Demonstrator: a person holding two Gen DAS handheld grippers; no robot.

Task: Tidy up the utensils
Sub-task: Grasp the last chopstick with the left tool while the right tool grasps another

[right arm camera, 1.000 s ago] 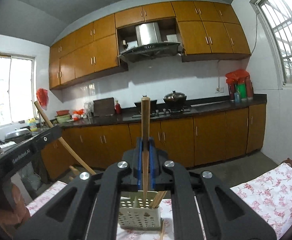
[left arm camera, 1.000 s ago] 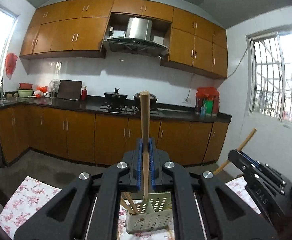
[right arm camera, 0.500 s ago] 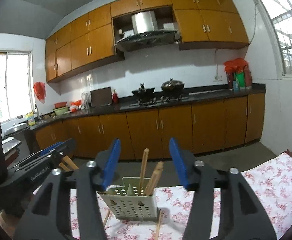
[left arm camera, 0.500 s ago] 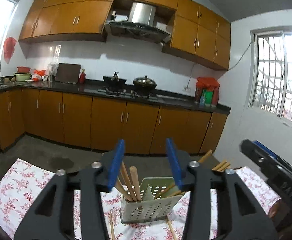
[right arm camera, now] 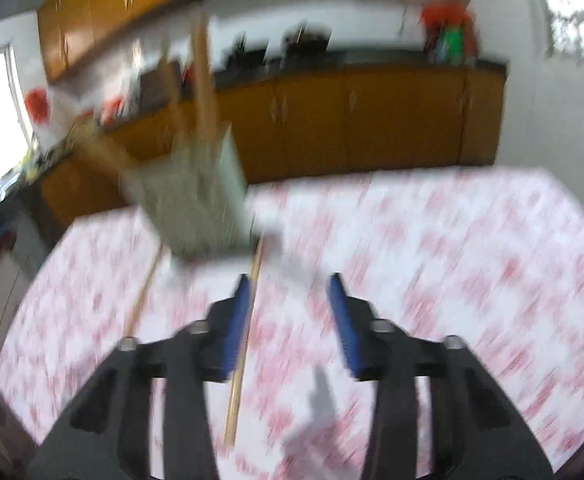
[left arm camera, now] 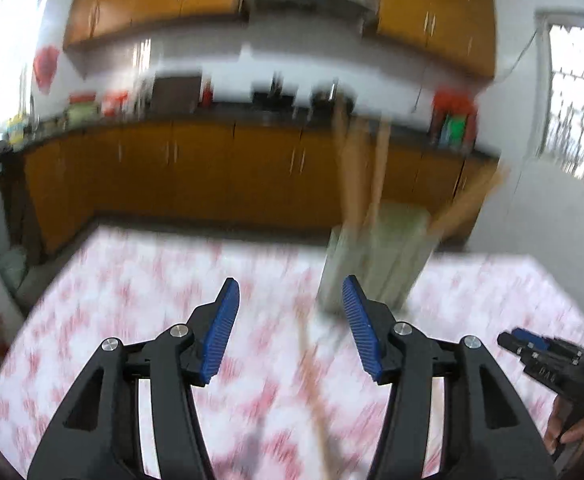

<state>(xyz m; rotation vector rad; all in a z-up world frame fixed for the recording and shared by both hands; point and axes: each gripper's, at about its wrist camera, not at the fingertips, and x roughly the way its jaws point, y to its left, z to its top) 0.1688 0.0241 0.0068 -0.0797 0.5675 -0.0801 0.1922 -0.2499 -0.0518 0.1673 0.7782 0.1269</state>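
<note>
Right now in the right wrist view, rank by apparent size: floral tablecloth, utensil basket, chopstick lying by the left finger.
1. floral tablecloth: fills most of the lower frame.
2. utensil basket: a blurred pale block, upper left.
3. chopstick: long but thin, least area.
Motion blur smears every edge, and the chopstick lies nearer the camera, so 2 versus 3 holds for area only.

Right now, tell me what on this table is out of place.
Loose chopsticks lie flat on the flowered tablecloth instead of standing in the holder with the others: one runs under the right hand-held gripper, another lies further left. Blur hides finer detail.
</note>
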